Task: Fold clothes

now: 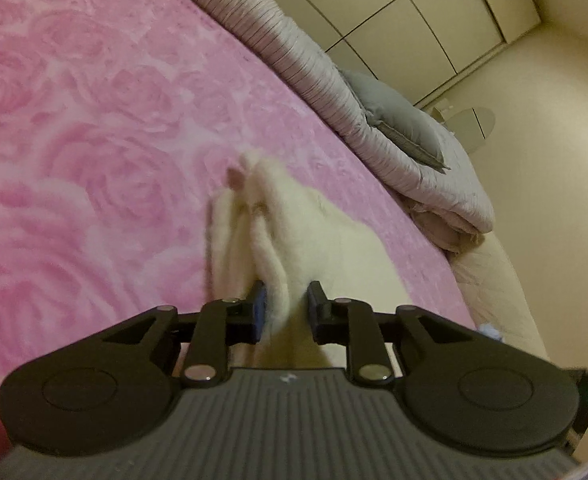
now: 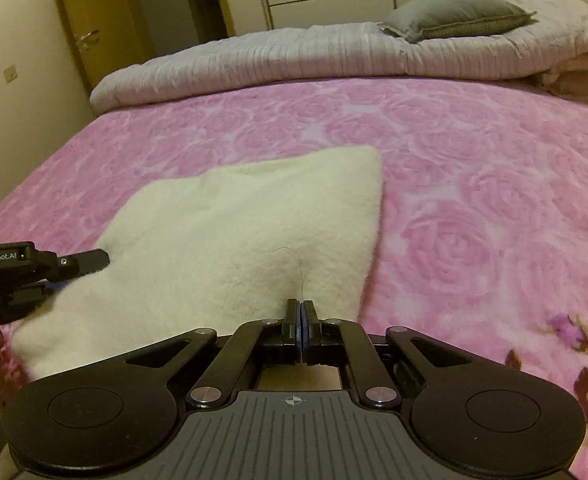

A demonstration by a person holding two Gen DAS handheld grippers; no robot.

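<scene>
A pink rose-patterned bedspread point(image 2: 473, 208) carries the cream fleece garment point(image 2: 234, 232) at its near left. Its near edge is clamped by both the left gripper point(image 1: 286, 304) and the right gripper point(image 2: 301, 312). The edge should be kept taut and level while it is carried over.

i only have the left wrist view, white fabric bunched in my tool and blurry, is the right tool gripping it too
Observer: Yes, the right tool is shut on the near edge of the white garment.
Operator: how does the rest of it lie
Observer: It lies spread as a broad flat panel on the pink rose blanket, its far corner pointing away toward the grey quilt.
Operator: where's my left tool relative to the right
Observer: The left tool grips the garment's left side, apart from the right tool.
</scene>
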